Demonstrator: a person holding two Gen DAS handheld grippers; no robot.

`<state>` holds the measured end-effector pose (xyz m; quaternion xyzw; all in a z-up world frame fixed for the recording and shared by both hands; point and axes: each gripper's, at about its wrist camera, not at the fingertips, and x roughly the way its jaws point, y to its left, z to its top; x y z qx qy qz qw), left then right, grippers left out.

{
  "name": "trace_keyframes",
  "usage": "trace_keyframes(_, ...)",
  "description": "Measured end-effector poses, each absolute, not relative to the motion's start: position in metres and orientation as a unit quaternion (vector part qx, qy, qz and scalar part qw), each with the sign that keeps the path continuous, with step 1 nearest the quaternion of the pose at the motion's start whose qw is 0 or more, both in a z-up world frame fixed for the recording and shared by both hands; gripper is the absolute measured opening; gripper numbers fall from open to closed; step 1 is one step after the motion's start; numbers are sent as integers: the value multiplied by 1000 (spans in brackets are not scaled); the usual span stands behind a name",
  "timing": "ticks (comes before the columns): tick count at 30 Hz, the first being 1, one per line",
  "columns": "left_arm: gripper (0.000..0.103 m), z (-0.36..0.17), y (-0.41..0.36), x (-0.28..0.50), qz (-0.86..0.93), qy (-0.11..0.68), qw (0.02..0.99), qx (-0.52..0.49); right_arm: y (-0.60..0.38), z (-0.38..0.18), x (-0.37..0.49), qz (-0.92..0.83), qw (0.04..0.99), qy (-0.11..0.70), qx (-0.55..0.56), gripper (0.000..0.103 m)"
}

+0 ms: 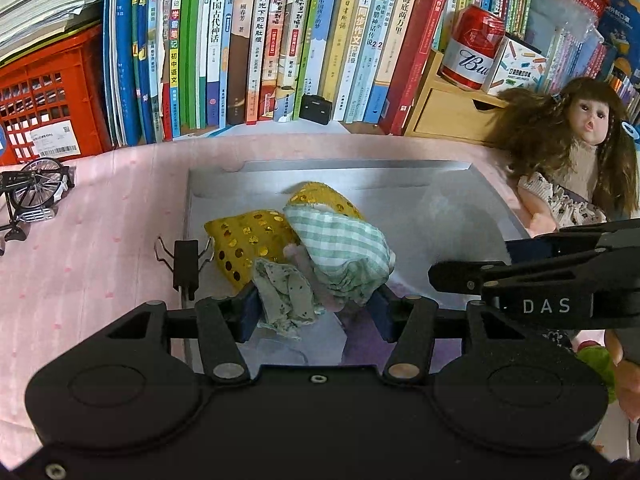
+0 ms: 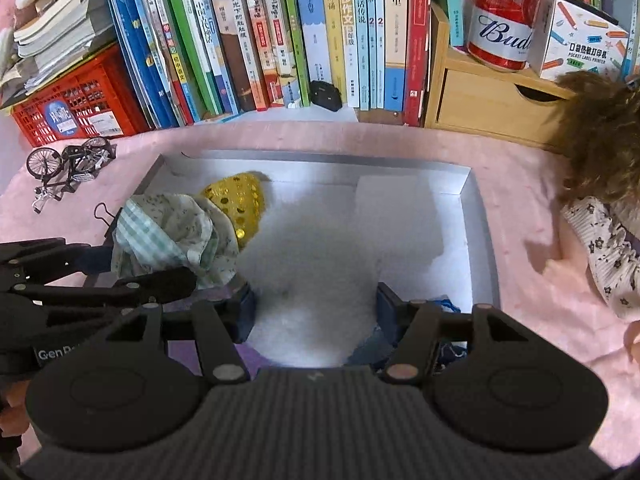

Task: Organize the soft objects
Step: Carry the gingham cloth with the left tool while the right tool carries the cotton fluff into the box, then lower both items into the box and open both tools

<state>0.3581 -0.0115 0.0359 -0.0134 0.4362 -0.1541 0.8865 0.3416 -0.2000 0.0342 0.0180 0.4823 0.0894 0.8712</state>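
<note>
Left wrist view: left gripper [image 1: 316,308] part open, pads flanking floral cloth [image 1: 286,294] and green checked cloth [image 1: 344,250] (grip unclear, pads seem loose), bundle over box [image 1: 472,200] beside yellow sequin pouch [image 1: 248,240]. Doll [image 1: 576,160] at 3 o'clock, outside box.

Right wrist view: right gripper [image 2: 316,308] half open, empty, over bare box floor. Blue fabric [image 2: 444,304] at 4 o'clock. Sorting partly done.

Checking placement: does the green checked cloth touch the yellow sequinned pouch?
Touching. The left wrist view shows the green checked cloth draped over the yellow sequinned pouch.
</note>
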Motion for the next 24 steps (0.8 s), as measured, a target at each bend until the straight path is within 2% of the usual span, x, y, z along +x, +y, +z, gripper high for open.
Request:
trace_keyframes(15,56,31,-12,361,-150,438,886,-7,-199,27,345,93,867,489,24,65)
trace_keyframes(18,58,31,-12,359,-150,433,889,-7,-200,27,345,95,867,488,23,68)
trace_keyframes(19,61,32,-12,359,-148,431,890,-9,-201,28,344,93,868,487,23,74)
trace_keyframes(22,72,36,-10,355,-141,421,896,-12,-206,33,342,89,870,484,31,75)
trace_keyframes(24,75,42,-9,350,-150,406,901,-17,-210,37,340,91,871,481,38,77)
